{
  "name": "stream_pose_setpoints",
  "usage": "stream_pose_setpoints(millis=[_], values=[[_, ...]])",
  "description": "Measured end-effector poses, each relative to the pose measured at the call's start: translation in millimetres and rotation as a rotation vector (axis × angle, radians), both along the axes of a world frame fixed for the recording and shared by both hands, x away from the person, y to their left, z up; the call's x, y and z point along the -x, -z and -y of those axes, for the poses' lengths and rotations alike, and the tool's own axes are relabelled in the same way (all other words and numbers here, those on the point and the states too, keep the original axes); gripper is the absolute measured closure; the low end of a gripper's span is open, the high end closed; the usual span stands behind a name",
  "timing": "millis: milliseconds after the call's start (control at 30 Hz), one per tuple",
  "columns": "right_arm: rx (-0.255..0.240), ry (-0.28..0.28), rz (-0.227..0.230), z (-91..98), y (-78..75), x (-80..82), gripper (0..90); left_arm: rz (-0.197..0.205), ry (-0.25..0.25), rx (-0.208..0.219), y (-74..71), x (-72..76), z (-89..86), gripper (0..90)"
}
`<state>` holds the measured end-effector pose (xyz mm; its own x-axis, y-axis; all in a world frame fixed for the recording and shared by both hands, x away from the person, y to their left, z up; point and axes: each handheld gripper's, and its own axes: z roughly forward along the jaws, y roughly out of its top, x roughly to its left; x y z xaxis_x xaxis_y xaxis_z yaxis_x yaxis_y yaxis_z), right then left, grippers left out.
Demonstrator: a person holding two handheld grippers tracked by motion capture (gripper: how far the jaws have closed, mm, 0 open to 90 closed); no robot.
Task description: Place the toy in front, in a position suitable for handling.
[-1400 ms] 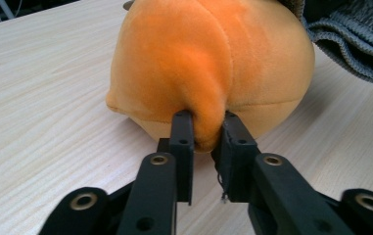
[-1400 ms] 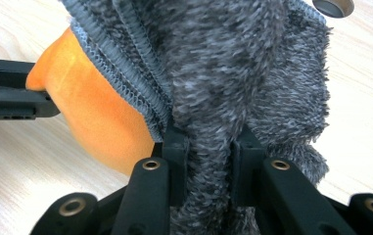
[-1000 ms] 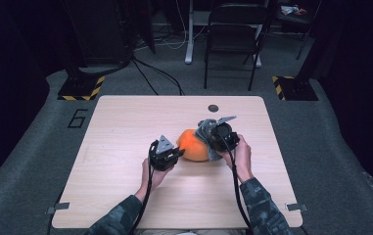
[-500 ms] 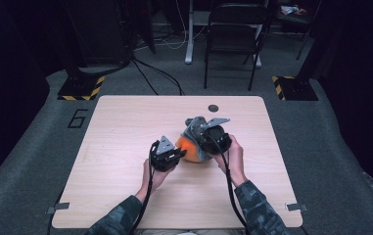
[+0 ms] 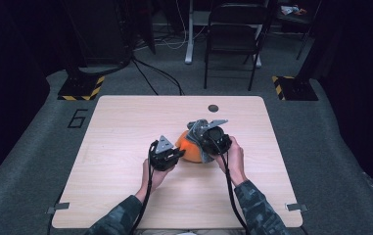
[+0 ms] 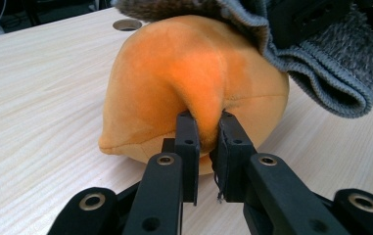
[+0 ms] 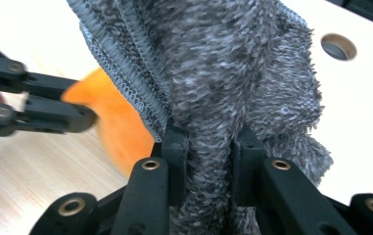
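Left gripper (image 6: 204, 128) is clamped on a pinched fold of the orange plush (image 6: 194, 73), which sits mid-table (image 5: 125, 122). Right gripper (image 7: 208, 142) is clamped on the grey cloth (image 7: 233, 63) draped over the plush's far side. Judgement: hold the plush steady and draw the cloth evenly, without snagging.

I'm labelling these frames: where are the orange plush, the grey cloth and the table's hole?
orange plush (image 6: 174, 73), left gripper view, its rounded top.
grey cloth (image 7: 233, 73), right gripper view, its fuzzy middle.
hole (image 5: 213, 108), high view, its centre.
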<state>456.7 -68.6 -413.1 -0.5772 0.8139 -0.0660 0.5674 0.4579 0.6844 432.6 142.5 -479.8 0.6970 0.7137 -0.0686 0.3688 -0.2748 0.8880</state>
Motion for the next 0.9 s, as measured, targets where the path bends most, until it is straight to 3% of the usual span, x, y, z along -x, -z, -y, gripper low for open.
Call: stream_pose_setpoints(millis=[400,567,733,800,900], values=[[0.015,0.096,-0.096,25.4,19.3,-19.2,72.9,-0.026,-0.016,0.012,3.6,-4.2,-4.4,81.1],[0.050,0.155,-0.153,39.2,40.5,-30.2,73.1,-0.027,-0.022,0.015,4.4,-5.0,-4.9,81.1],[0.067,0.167,-0.227,42.5,68.1,-37.5,73.0,-0.027,-0.020,0.016,4.3,-4.9,-5.2,81.0],[0.076,0.171,-0.229,43.4,69.8,-38.8,73.0,-0.023,-0.013,0.017,4.0,-4.5,-4.9,81.0],[0.071,0.183,-0.209,47.1,60.0,-38.4,73.0,-0.029,0.000,0.019,3.6,-4.5,-5.6,80.9]])
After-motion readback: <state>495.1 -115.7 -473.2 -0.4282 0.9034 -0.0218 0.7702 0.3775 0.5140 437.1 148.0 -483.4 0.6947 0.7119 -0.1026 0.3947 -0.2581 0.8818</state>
